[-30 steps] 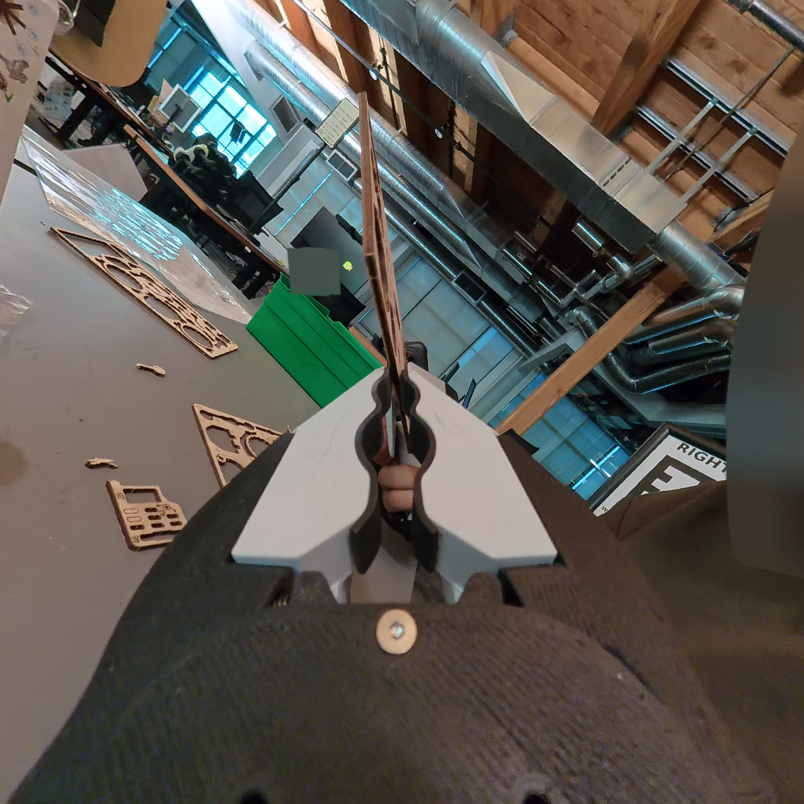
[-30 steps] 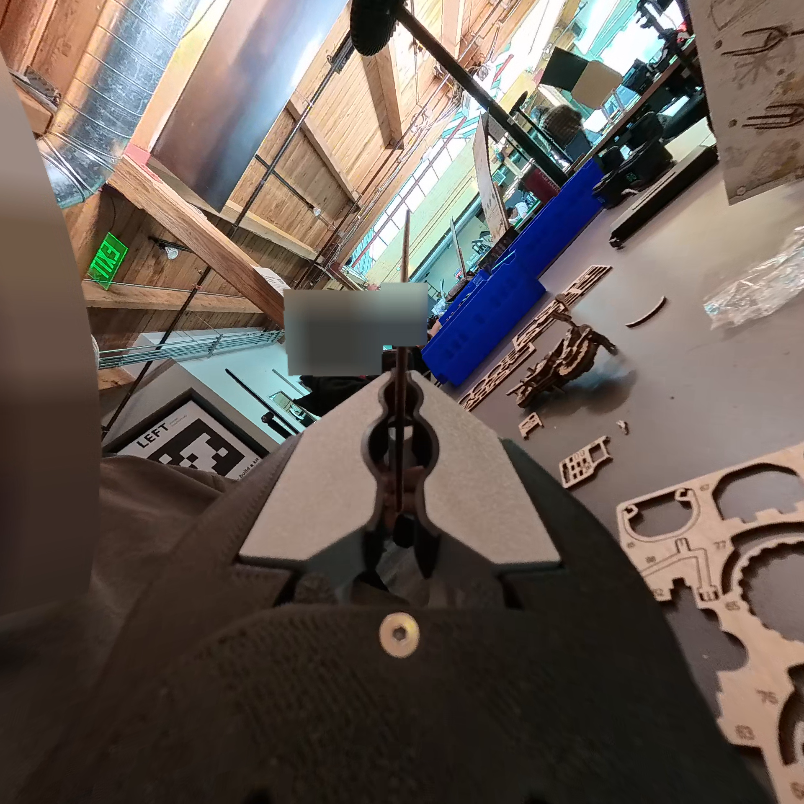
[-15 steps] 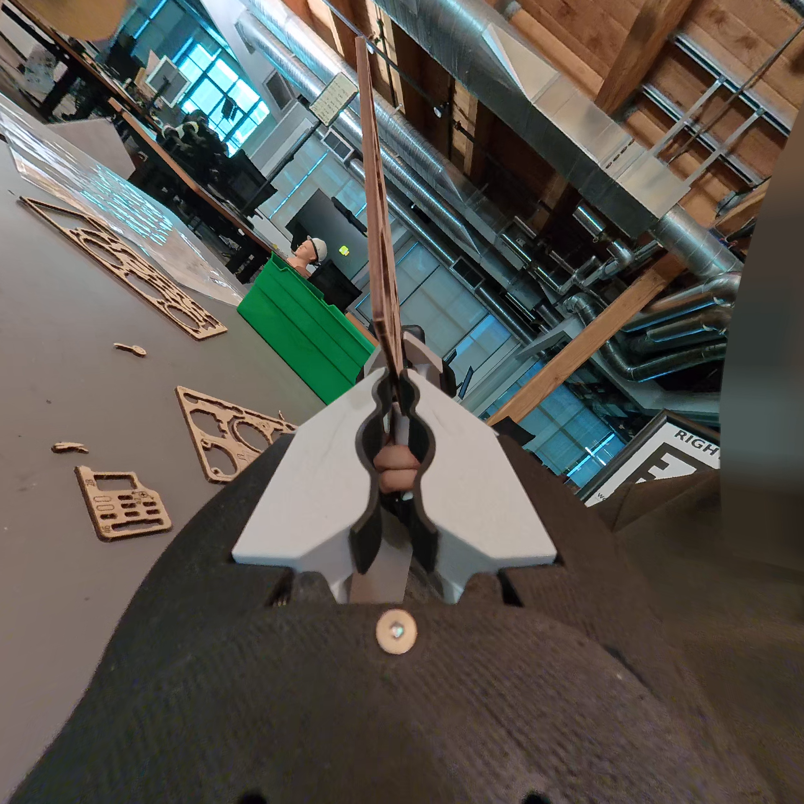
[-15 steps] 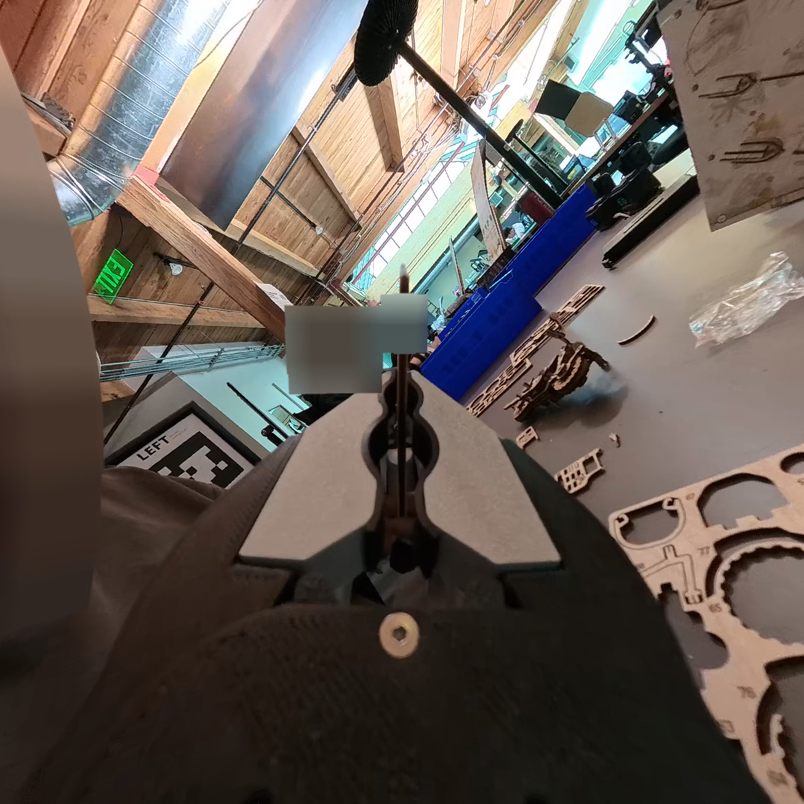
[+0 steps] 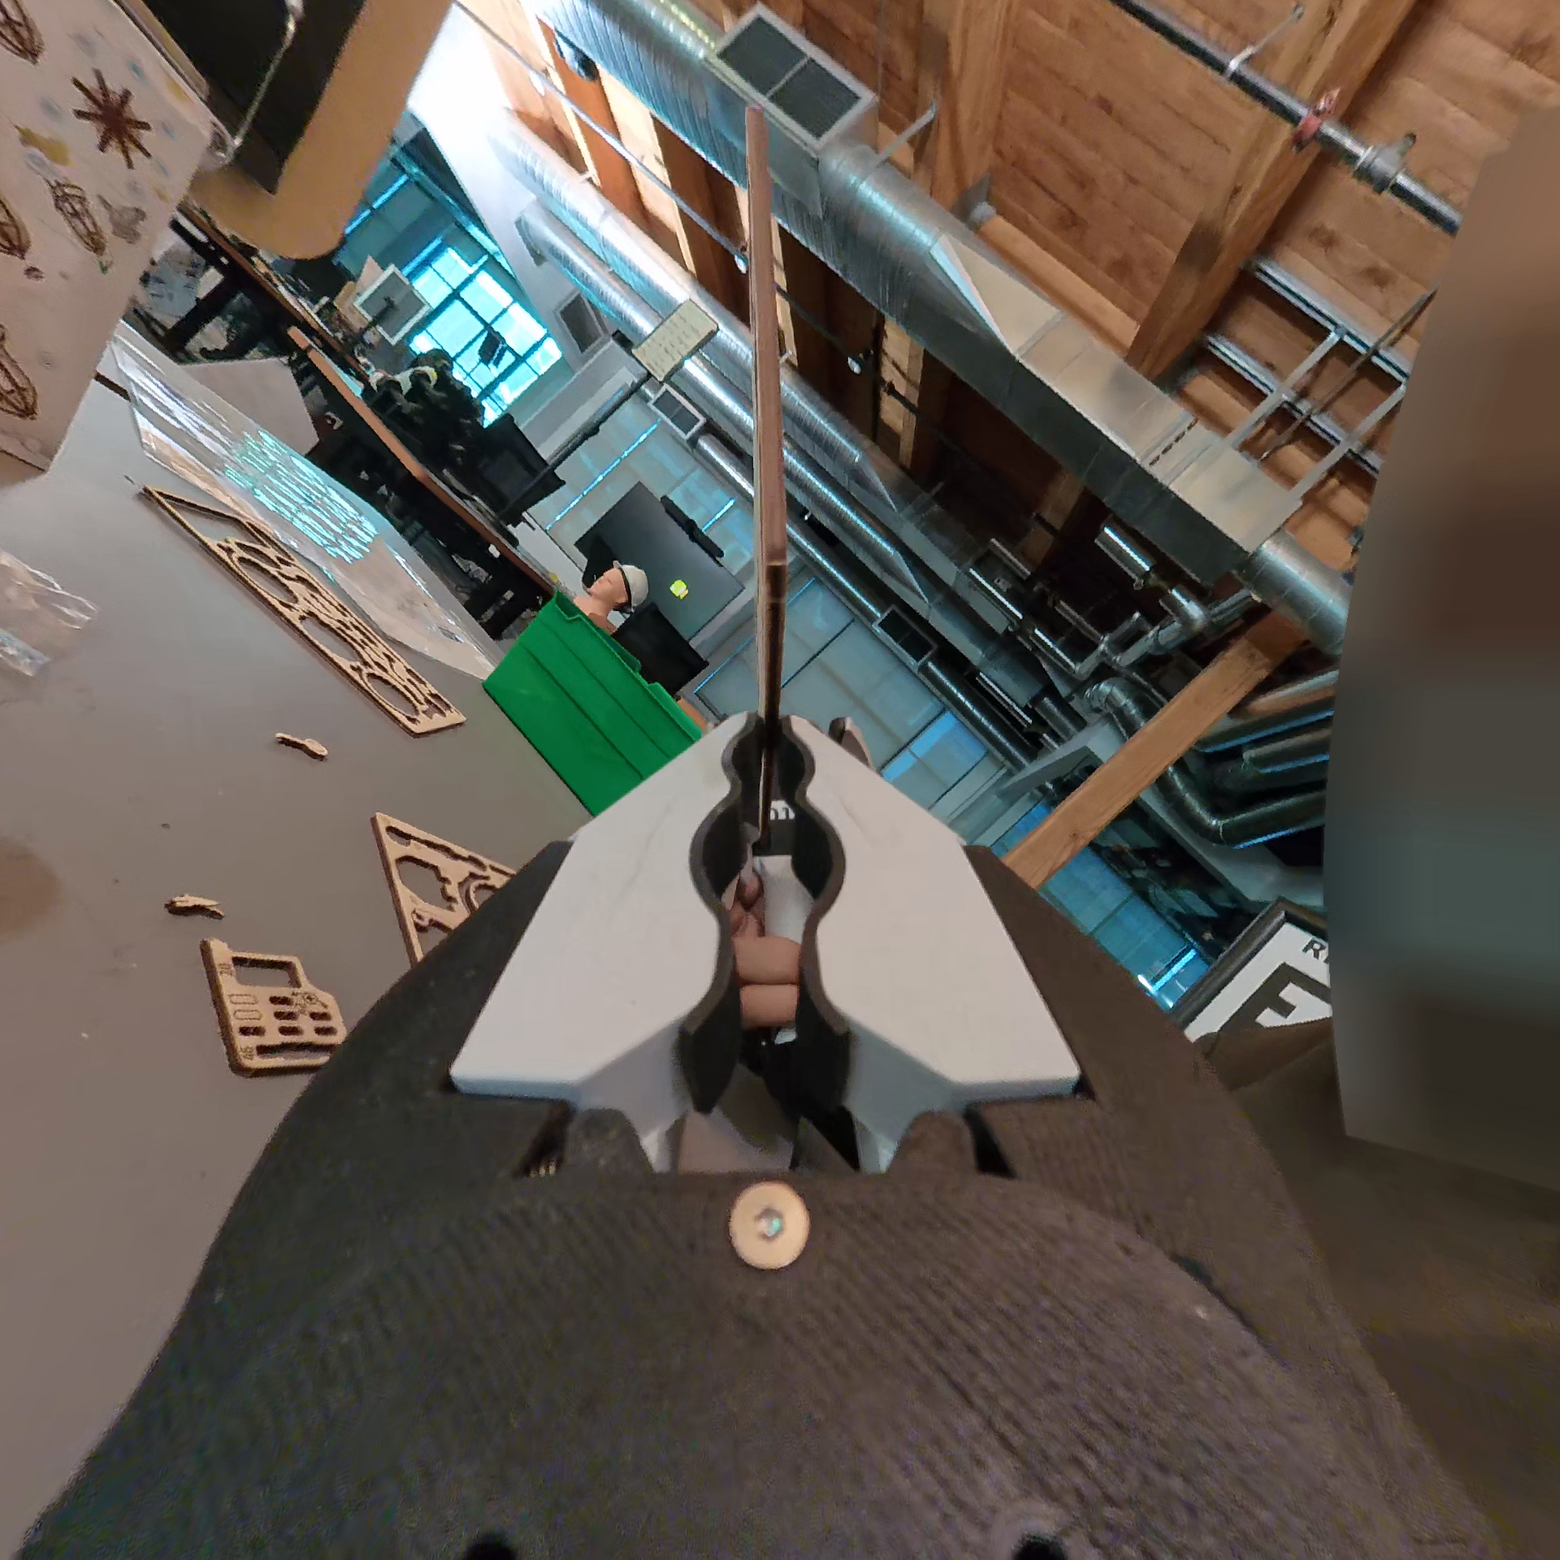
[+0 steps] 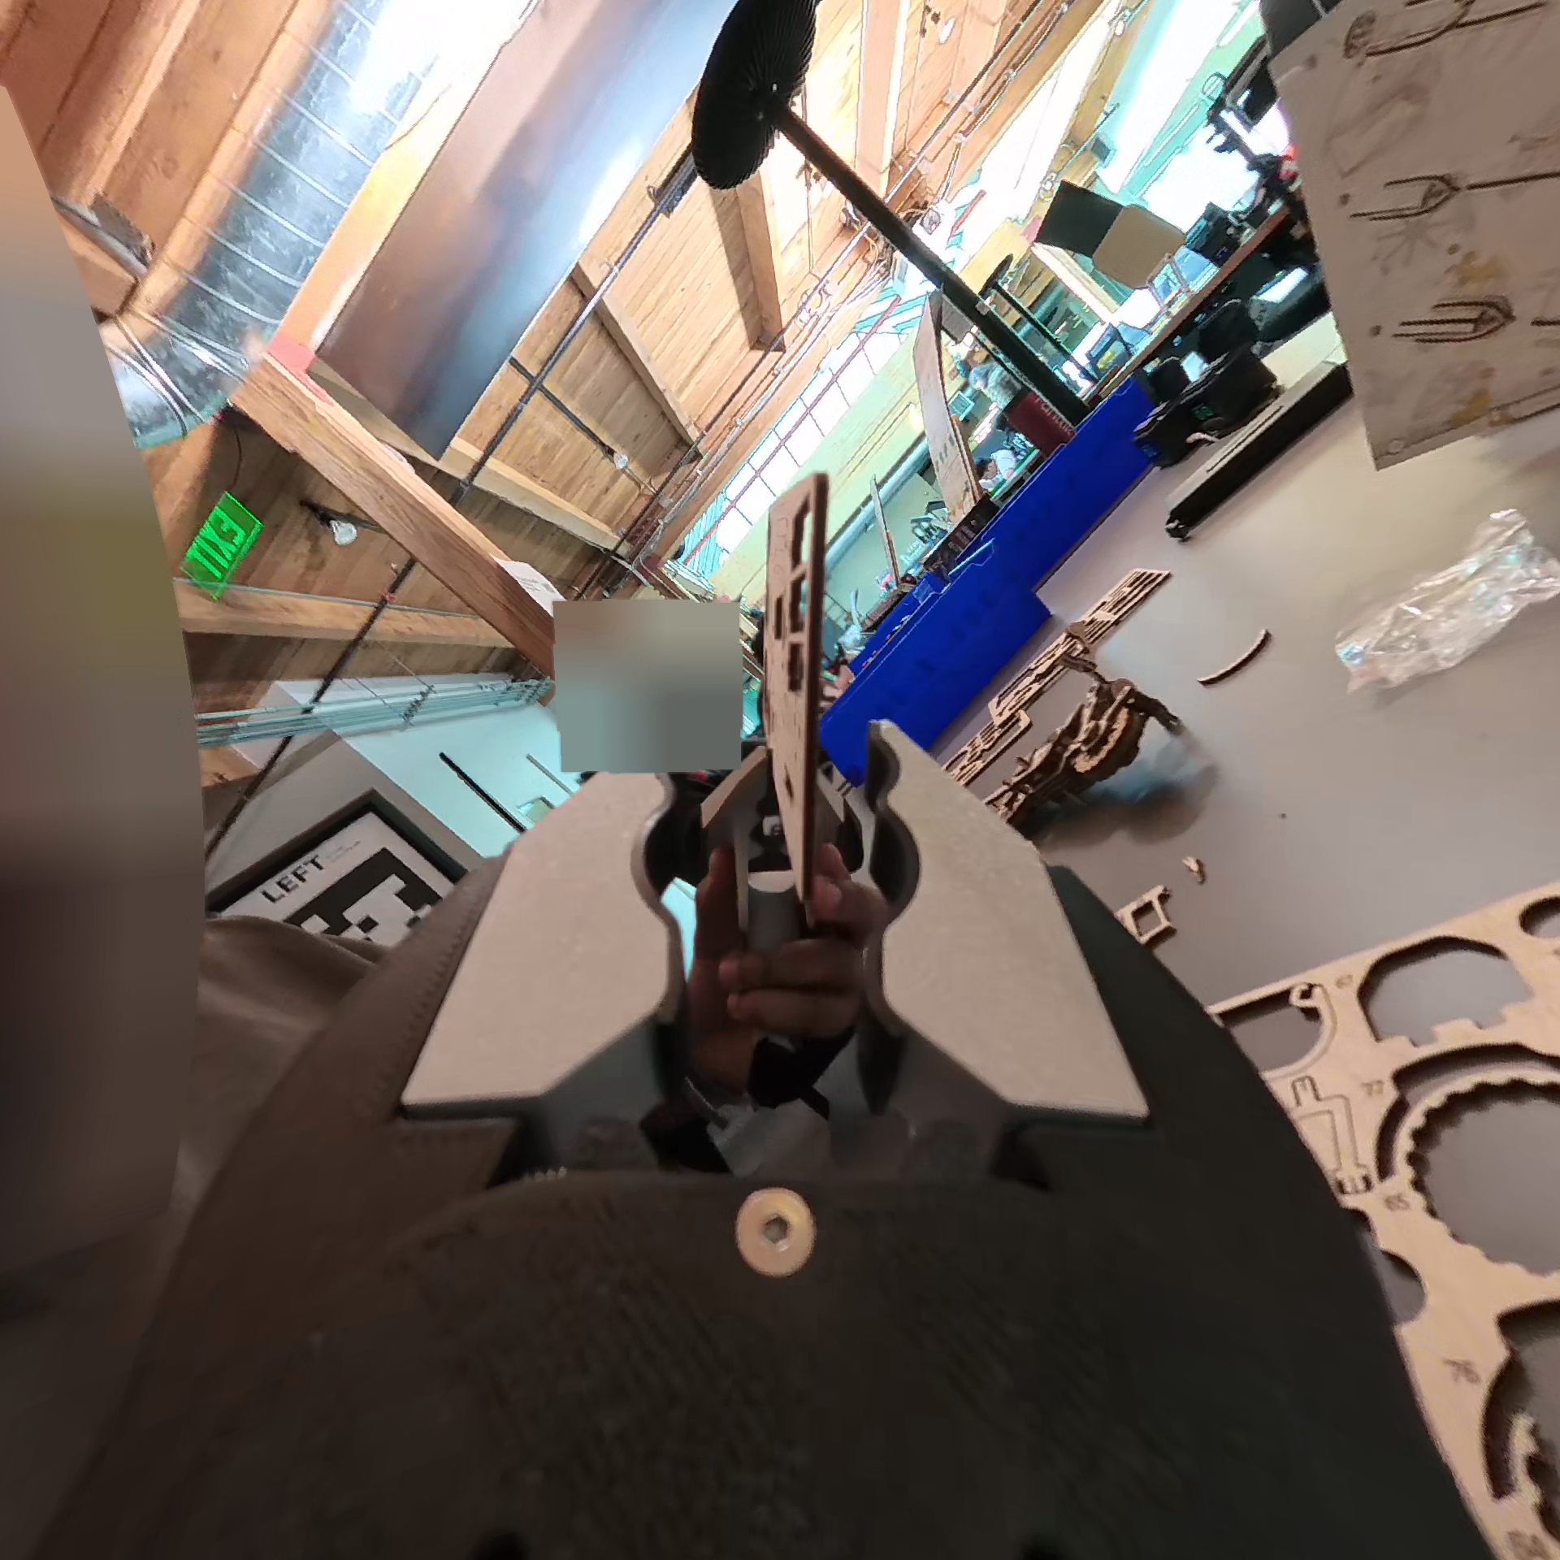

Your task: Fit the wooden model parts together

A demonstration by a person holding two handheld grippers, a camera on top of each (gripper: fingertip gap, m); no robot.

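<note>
My left gripper [image 5: 768,733] is shut on a thin wooden sheet [image 5: 764,405], seen edge-on and pointing up and away from the table. In the right wrist view the same sheet [image 6: 798,641] shows its cut-out face. It stands between the jaws of my right gripper [image 6: 772,760], which are open and apart from it. The left gripper [image 6: 743,815] and a hand [image 6: 777,971] show just beyond, holding the sheet from the far side. A partly built wooden model [image 6: 1089,751] stands on the grey table [image 6: 1351,802].
A large cut-out wooden sheet [image 6: 1393,1097] lies at the near right, with blue bins [image 6: 971,641], a plastic bag [image 6: 1452,599] and a curved piece [image 6: 1237,667] behind. On the left lie a green bin [image 5: 591,709], a frame sheet [image 5: 312,608], a triangular offcut [image 5: 439,878] and a small slotted piece [image 5: 270,1013]. The gap from one gripper's tips to the other's is roughly 8 centimeters. Left tips and right tips are each some 15 centimeters from the small slotted piece [image 5: 270,1013].
My right gripper has opened and let go of the wooden sheet. My left gripper still holds it, and the sheet now shows its face to the right camera.
</note>
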